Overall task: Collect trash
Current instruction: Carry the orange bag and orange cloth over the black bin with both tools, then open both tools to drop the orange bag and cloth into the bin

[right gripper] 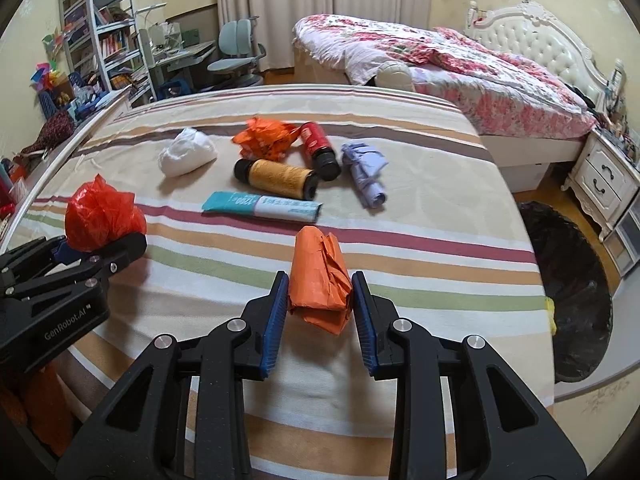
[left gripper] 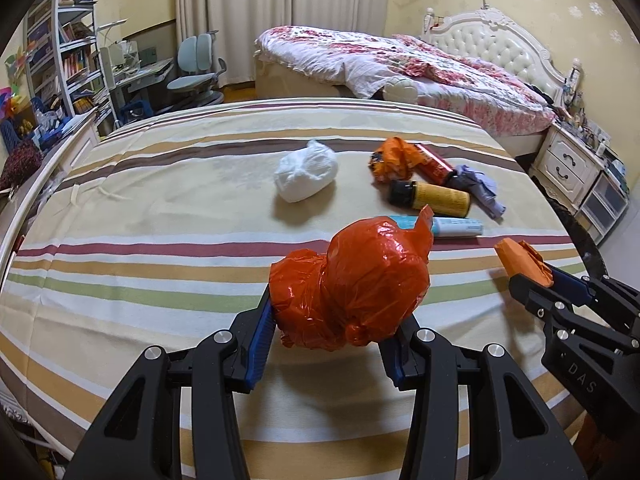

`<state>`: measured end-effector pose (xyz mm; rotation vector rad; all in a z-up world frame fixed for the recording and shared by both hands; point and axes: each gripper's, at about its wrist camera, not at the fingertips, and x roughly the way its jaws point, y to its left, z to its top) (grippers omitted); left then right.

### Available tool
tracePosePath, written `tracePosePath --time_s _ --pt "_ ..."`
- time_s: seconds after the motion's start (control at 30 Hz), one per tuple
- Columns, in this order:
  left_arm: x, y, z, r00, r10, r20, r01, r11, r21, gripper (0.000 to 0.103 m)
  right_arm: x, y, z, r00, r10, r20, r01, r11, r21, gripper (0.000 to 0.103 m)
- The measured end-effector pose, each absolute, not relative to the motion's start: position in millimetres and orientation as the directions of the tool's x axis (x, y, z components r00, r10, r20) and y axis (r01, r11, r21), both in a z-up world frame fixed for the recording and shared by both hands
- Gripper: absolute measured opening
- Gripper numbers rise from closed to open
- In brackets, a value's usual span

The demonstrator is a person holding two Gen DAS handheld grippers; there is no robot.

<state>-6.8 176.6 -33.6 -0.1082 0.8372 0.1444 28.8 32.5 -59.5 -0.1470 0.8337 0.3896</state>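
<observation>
Looking through the left wrist camera, I see my left gripper (left gripper: pixel 332 320) with its jaws clamped on a crumpled red plastic bag (left gripper: pixel 352 284), which sits between the blue pads and is lifted above the striped bed (left gripper: pixel 160 208). Past it on the sheet lie a white wad (left gripper: pixel 306 171), a teal and white tube (left gripper: pixel 448 226) just behind the bag, a yellow bottle (left gripper: pixel 434 198) on its side, a red can (left gripper: pixel 432 162), a crumpled orange wrapper (left gripper: pixel 390 160) touching the can, and a lilac scrap of cloth (left gripper: pixel 482 188). At the right edge my right gripper (left gripper: pixel 524 276) shows, jaws closed on folded orange paper (left gripper: pixel 520 260). A second bed with a floral cover (left gripper: pixel 400 64) stands beyond.

Through the right wrist camera, my right gripper (right gripper: pixel 320 300) has its jaws pressed against both sides of the orange paper (right gripper: pixel 320 276), held above the striped bed (right gripper: pixel 420 216). Ahead lie the tube (right gripper: pixel 262 206), the yellow bottle (right gripper: pixel 276 178), the red can (right gripper: pixel 318 148), the orange wrapper (right gripper: pixel 266 140), the white wad (right gripper: pixel 188 156) and the lilac cloth (right gripper: pixel 366 172), all near each other. At the left, the left gripper (right gripper: pixel 100 246) holds the red bag (right gripper: pixel 102 216). A black-lined bin (right gripper: pixel 564 296) stands on the floor just beside the bed's right edge.
</observation>
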Motion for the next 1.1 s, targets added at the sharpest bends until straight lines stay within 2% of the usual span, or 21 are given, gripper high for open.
tracePosePath --time_s 0.27,0.6,1.1 --pt "2 137 -27 0.678 0.013 -0.735 -0.078 0.996 -0.054 0.046 34 -13 -41 0.667 0.232 -0.708 -0.298 0.954 0.031 0.031" --pt "31 66 -12 0.703 -0.09 -0.705 0.064 0.996 -0.063 0.046 48 -100 -26 0.739 0.105 -0.665 -0.11 0.993 0.034 0.031" --pt "88 -42 -19 0.676 -0.192 -0.711 0.235 0.971 -0.039 0.046 86 -186 -44 0.737 -0.012 -0.676 0.054 0.998 0.042 0.031"
